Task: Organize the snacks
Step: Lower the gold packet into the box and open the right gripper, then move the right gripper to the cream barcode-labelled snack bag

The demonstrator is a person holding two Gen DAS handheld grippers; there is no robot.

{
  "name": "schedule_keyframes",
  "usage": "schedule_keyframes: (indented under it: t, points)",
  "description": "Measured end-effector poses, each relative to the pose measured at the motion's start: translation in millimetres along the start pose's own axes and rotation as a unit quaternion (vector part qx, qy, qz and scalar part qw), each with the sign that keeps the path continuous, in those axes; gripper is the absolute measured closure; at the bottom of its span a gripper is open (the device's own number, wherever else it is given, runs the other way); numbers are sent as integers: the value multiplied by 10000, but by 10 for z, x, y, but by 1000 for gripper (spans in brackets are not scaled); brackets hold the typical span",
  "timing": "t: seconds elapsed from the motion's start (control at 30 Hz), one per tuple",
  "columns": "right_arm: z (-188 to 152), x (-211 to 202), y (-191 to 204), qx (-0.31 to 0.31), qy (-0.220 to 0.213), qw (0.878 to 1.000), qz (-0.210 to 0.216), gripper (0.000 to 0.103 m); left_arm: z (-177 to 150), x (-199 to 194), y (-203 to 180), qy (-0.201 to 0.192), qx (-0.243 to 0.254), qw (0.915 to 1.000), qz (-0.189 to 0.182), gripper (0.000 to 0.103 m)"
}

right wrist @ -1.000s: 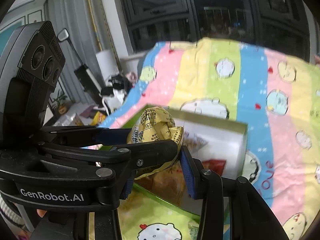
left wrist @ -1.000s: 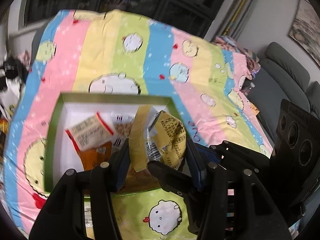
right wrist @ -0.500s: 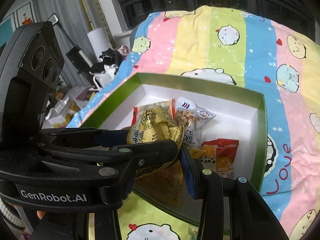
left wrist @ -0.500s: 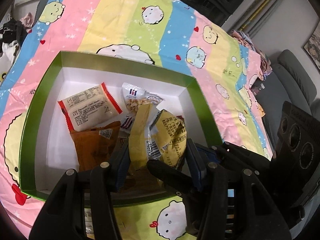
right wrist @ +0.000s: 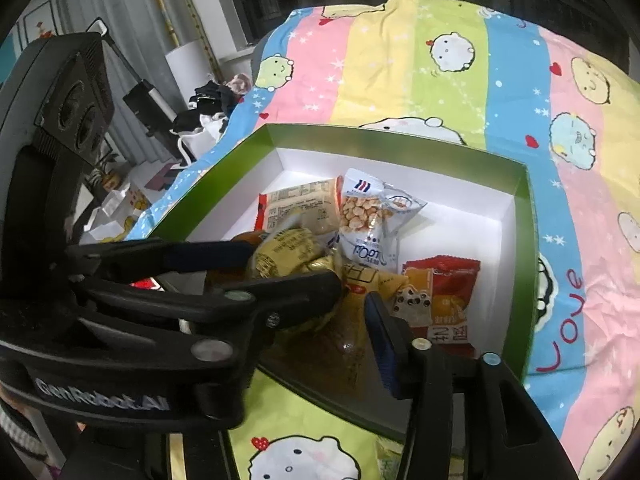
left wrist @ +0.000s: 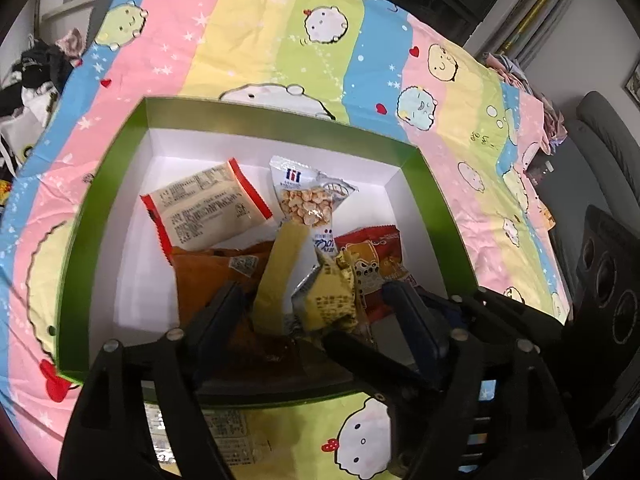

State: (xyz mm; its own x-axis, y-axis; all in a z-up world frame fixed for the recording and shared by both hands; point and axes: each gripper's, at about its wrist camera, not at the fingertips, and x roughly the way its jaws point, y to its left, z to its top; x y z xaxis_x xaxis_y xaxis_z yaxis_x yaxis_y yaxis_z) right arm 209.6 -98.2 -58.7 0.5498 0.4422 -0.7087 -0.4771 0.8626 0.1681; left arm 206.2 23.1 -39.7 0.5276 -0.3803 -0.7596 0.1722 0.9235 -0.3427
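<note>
A green box (left wrist: 280, 116) with a white inside lies on a striped cartoon sheet. It holds a red-edged white packet (left wrist: 208, 208), a clear peanut bag (left wrist: 308, 204), a red packet (left wrist: 376, 264) and an orange one (left wrist: 208, 276). My left gripper (left wrist: 316, 312) hangs over the box's near side with its jaws opening. A crumpled yellow packet (left wrist: 328, 300) and a tan wrapper (left wrist: 280, 280) stand loose between its pads. My right gripper (right wrist: 320, 340) crosses it from the right, jaws also opening. Its blue pad (right wrist: 380, 332) stands clear of the blurred yellow packet (right wrist: 288, 256).
The sheet (left wrist: 260, 20) covers the whole surface around the box (right wrist: 400, 140). Another printed packet (left wrist: 224, 436) lies on the sheet in front of the box. A grey sofa (left wrist: 608, 132) stands to the right, and clothes and boxes (right wrist: 208, 100) clutter the left.
Both grippers sank over the box with the yellow packet gripped. Now both pairs of jaws have widened and the packet has slipped lower among the snacks.
</note>
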Motion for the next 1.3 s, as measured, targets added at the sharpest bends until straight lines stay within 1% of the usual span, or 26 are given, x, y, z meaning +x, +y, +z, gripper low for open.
schedule_keyframes:
  t: [0.03, 0.1, 0.17, 0.2, 0.23, 0.33, 0.4, 0.47, 0.6, 0.67, 0.73, 0.8, 0.87, 0.93, 1.1, 1.17, 1.23, 1.3]
  points:
    - [-6, -21, -1, 4, -21, 10000, -11, 50, -3, -21, -5, -23, 21, 10000, 31, 23]
    - [-26, -77, -8, 20, -73, 10000, -10, 49, -8, -89, -29, -127, 89, 9998, 143, 13]
    - [-48, -145, -8, 13, -156, 9999, -34, 44, -14, -157, -50, -240, 165, 9992, 289, 8]
    - [-61, -186, -3, -3, -212, 9998, -47, 43, -16, -201, -61, -307, 206, 9986, 369, 3]
    - [-78, -235, 5, -20, -274, 9996, -66, 42, -22, -234, -68, -362, 228, 9982, 415, 1]
    - [-113, -357, 29, -58, -427, 9991, -58, 42, -52, -343, -76, -478, 258, 9974, 469, 1]
    - [-148, -462, 56, -69, -535, 9985, -46, 39, -86, -428, -63, -537, 232, 9972, 459, 1]
    - [-198, -582, 82, -72, -673, 9977, -33, 31, -119, -520, -21, -569, 153, 9976, 363, 1]
    - [-316, -829, 106, -2, -892, 9960, 47, 28, -214, -800, 193, -641, -242, 9976, 90, 1]
    - [-390, -954, 99, 71, -991, 9950, 95, 27, -288, -944, 287, -730, -386, 9965, 151, 1]
    - [-464, -1057, 88, 133, -1069, 9941, 149, 26, -398, -1097, 409, -876, -594, 9939, 298, 1]
    - [-538, -1133, 72, 178, -1107, 9936, 163, 26, -531, -1193, 496, -878, -707, 9930, 351, 1]
    - [-604, -1179, 53, 221, -1105, 9936, 91, 26, -660, -1239, 545, -830, -789, 9927, 384, 1]
    - [-678, -1215, 11, 320, -1075, 9937, 24, 26, -819, -1258, 576, -725, -910, 9926, 339, 1]
    - [-971, -1288, -60, 576, -903, 9942, -69, 26, -1138, -1227, 593, -528, -1319, 9899, -7, 1]
    - [-1084, -1307, -62, 606, -807, 9948, -107, 26, -1223, -1224, 575, -502, -1353, 9895, -51, 1]
    - [-1182, -1321, -50, 643, -727, 9952, -111, 26, -1308, -1237, 538, -574, -1350, 9891, -136, 1]
    - [-1271, -1314, -28, 686, -668, 9954, -35, 26, -1410, -1247, 472, -620, -1210, 9904, -257, 1]
